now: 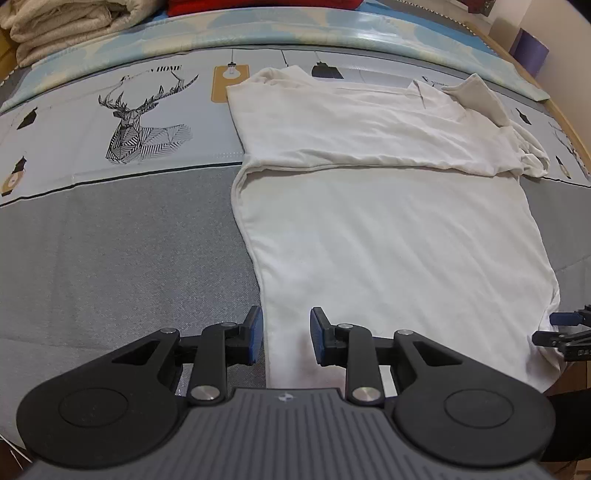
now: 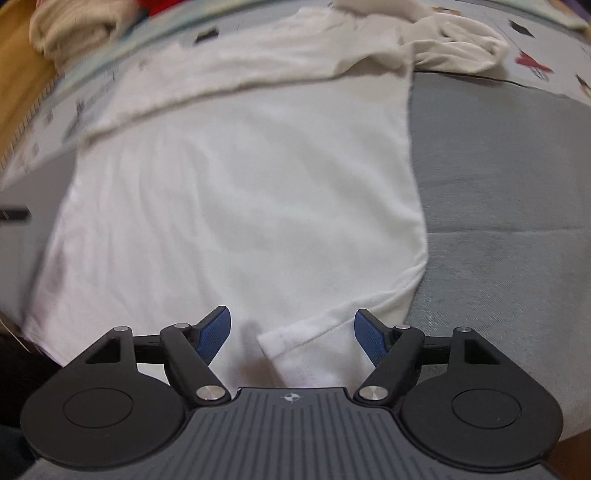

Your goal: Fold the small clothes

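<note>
**White shirt half folded on the bed, both grippers at its near hem**

A white shirt (image 1: pixel 388 229) lies flat on a grey bed cover (image 1: pixel 110 251). Its top part has been folded down over the body, leaving a straight crease across the cloth, and a crumpled sleeve (image 1: pixel 532 155) bunches at the far right corner. Beyond the shirt runs a pale printed sheet with a line-drawn deer (image 1: pixel 140 125) and small lamp pictures. A stack of cream blankets (image 1: pixel 55 26) sits at the far left of the bed, with something red beside it.

The left gripper (image 1: pixel 286 334) points down at the shirt's near left corner. Its blue fingers (image 1: pixel 255 332) stand a little apart: the left one is over the grey cover just beside the shirt's edge, the right one over the white cloth. The edge passes between them, but the pads do not press on it, so the fingers are released.

The right gripper (image 2: pixel 291 336) hangs over the near right corner, where a small flap of hem (image 2: pixel 291 338) is turned back on itself. Its fingers (image 2: pixel 214 332) are spread wide, released, with the flap lying loose between them. This view is blurred. In the left wrist view the right gripper's tip shows at the shirt's right edge.
</note>
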{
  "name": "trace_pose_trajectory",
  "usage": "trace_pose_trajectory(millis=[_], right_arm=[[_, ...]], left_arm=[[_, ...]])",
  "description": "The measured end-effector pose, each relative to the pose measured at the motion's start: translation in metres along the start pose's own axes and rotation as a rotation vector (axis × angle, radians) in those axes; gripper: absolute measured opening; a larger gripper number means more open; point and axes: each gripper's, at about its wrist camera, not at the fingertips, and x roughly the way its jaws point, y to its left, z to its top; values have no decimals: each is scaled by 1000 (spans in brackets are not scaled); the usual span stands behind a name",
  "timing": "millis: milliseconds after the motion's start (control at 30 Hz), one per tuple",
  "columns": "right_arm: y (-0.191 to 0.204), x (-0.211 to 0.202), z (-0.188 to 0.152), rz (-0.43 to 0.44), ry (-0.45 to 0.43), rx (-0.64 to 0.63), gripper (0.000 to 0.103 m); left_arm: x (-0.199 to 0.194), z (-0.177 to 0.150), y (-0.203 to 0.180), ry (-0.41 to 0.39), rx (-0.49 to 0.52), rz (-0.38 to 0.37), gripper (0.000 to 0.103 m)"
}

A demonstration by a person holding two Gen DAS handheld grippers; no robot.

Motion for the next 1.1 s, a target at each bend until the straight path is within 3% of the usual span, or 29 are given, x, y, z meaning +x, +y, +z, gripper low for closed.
trace_pose_trajectory(millis=[100, 200, 233, 333, 533, 633, 733, 800, 867, 1033, 1100], right_arm=[[8, 7, 3, -79, 16, -64, 67], [-7, -3, 3, -66, 25, -22, 34], [-15, -8, 2, -54, 36, 1, 15], [-37, -23, -1, -36, 43, 36, 14], [-92, -39, -22, -96, 87, 171, 17], [-100, -46, -27, 1, 33, 228, 22], [-87, -43, -25, 31, 16, 158, 40], [-78, -28, -26, -45, 86, 70, 40], [-80, -24, -25, -76, 105, 80, 40], [-91, -64, 3, -61, -134, 176, 40], [-97, -79, 17, -47, -239, 238, 40]], left_arm=[[-1, 0, 3, -6, -3, 3, 33], [-1, 1, 3, -9, 0, 14, 33], [-2, 2, 3, -13, 0, 15, 33], [-4, 5, 3, -23, -9, 2, 33], [-4, 9, -9, -27, 18, -11, 34], [-2, 11, -14, -23, 24, -6, 34], [2, 12, -20, -16, 34, -8, 34], [7, 10, -23, 0, 37, -16, 35], [19, 5, -23, 43, 22, -50, 40], [66, -20, -33, 276, 99, -35, 41], [65, -20, -40, 263, 152, -6, 41]])
